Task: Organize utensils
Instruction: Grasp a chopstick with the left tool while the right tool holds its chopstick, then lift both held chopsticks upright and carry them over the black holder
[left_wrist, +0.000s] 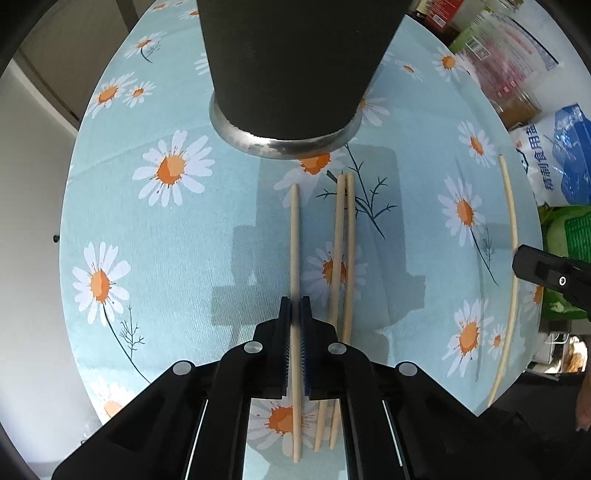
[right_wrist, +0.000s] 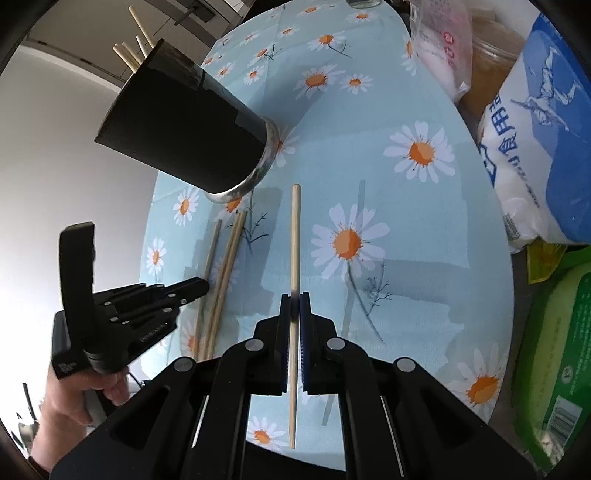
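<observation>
- Where the left wrist camera looks down, the left gripper (left_wrist: 295, 302) has its jaws pressed narrow onto one pale wooden chopstick (left_wrist: 294, 240), a thin round stick that lies flat on the daisy-print tablecloth (left_wrist: 166, 236) and points toward the dark cup (left_wrist: 295, 66).
- Just to its right a pair of chopsticks (left_wrist: 341, 251) lies side by side, touching along their length.
- Well apart near the right table edge, a fourth chopstick (left_wrist: 511, 221) runs past the tip of the right gripper (left_wrist: 532, 266).
- From the right wrist camera, the right gripper (right_wrist: 294, 299) is clamped tight on that single chopstick (right_wrist: 294, 236), plain light wood, straight, blunt at the far end.
- At left the left gripper (right_wrist: 201, 286), held by a hand (right_wrist: 70, 398), meets the leftmost stick (right_wrist: 213, 243) beside the pair (right_wrist: 231, 251).
- More stick ends (right_wrist: 135, 48) poke from the cup (right_wrist: 177, 125), which has a shiny metal base.
- A salt bag (right_wrist: 539, 140) stands at the right.
</observation>
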